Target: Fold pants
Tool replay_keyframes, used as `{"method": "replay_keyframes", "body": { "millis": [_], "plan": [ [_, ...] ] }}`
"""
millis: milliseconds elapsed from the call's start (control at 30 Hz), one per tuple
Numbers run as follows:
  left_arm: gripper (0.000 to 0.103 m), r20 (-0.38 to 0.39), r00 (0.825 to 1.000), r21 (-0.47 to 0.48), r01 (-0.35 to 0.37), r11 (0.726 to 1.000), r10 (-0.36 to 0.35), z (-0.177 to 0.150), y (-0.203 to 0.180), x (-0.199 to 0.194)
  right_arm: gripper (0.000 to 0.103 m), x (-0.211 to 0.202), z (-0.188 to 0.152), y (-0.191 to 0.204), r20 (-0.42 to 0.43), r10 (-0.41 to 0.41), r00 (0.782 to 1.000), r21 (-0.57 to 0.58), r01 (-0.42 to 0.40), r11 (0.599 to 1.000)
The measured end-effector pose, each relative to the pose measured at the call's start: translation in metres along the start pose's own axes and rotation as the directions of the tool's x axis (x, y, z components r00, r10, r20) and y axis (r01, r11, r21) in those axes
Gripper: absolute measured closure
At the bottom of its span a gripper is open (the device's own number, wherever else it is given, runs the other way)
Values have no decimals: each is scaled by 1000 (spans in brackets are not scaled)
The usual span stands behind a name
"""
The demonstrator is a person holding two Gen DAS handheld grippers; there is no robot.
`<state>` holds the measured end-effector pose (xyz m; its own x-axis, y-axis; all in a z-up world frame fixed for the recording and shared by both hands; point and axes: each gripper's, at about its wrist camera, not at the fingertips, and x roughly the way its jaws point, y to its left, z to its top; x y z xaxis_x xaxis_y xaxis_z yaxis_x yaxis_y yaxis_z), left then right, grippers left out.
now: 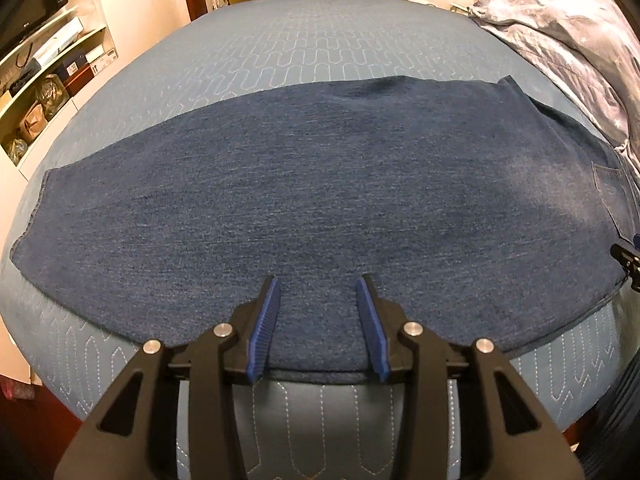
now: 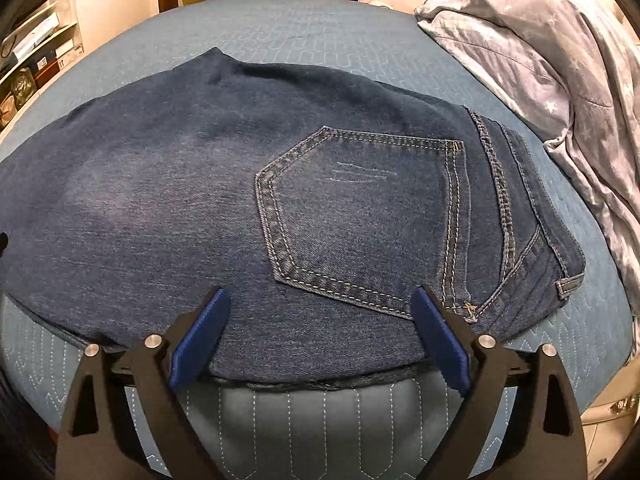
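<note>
My fingers (image 1: 267, 328) wear ribbed blue rubber on matt black plastic. The jeans (image 2: 200, 208) are coarse denim; the bed (image 1: 280, 48) is smooth stitched quilting.

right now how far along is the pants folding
Done: the jeans lie flat on the bed, legs stacked, back pocket up. In hand: nothing; the left gripper and right gripper hover open over the near edge. Left: folding the length over.
</note>
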<state>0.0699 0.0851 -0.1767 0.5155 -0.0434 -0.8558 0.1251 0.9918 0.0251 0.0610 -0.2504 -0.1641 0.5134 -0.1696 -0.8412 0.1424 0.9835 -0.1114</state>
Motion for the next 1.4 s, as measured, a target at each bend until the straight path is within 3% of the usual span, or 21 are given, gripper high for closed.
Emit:
{"method": "replay_keyframes", "body": {
  "millis": [233,367,500,533,633,667,700,767,867,933,1033,1067,1133,1167,1200,1267,1400],
  "plan": [
    [61,48,999,18,6,1000,-7,-5,0,-2,10,1,0,-3,18,-10,1000,3,10,1000],
    [60,50,998,23,34,999,-35,0,13,-8,4,2,-2,-5,-2,-16,1000,41,16,999],
    [63,173,982,40,72,997,-78,48,32,-29,4,3,1,-9,-31,11,999,37,-10,999],
    [66,179,975,38,128,991,-132,68,37,-26,4,3,2,-9,-34,11,999,37,-9,999],
    [72,134,968,102,201,974,-214,109,33,6,5,1,3,-9,-41,1,999,38,0,999],
    [74,117,971,98,198,975,-209,116,35,18,5,0,5,-9,-50,1,999,48,1,999],
    [75,80,985,75,145,987,-151,125,43,38,5,-2,6,-10,-52,-2,999,57,5,998],
    [75,30,997,2,72,997,-72,132,70,61,6,-16,13,-10,-12,-39,999,54,39,998],
    [76,52,997,-161,-39,986,48,133,119,56,6,-41,33,-5,76,-3,997,44,-1,999],
    [76,80,997,-175,4,985,10,132,129,50,6,-50,54,5,113,68,991,29,-71,997],
    [75,94,991,-70,98,993,-91,129,121,50,6,-43,94,41,135,141,981,-36,-138,990],
    [73,77,993,-41,97,994,-94,128,119,54,7,-37,111,58,138,185,973,-61,-179,982],
    [73,59,996,-48,-57,997,60,129,135,63,9,-24,136,86,133,257,957,-107,-244,964],
    [74,52,987,-145,-141,979,150,129,160,61,12,-12,149,104,116,284,952,-137,-268,954],
    [77,48,985,-214,-155,965,169,128,177,58,15,-1,158,116,90,317,944,-153,-301,941],
    [77,76,990,-260,-95,961,119,124,197,44,26,24,173,140,20,353,935,-190,-343,920],
    [74,135,989,-121,-48,991,65,118,170,23,26,59,190,165,-25,326,945,-256,-321,912]
  ]
}}
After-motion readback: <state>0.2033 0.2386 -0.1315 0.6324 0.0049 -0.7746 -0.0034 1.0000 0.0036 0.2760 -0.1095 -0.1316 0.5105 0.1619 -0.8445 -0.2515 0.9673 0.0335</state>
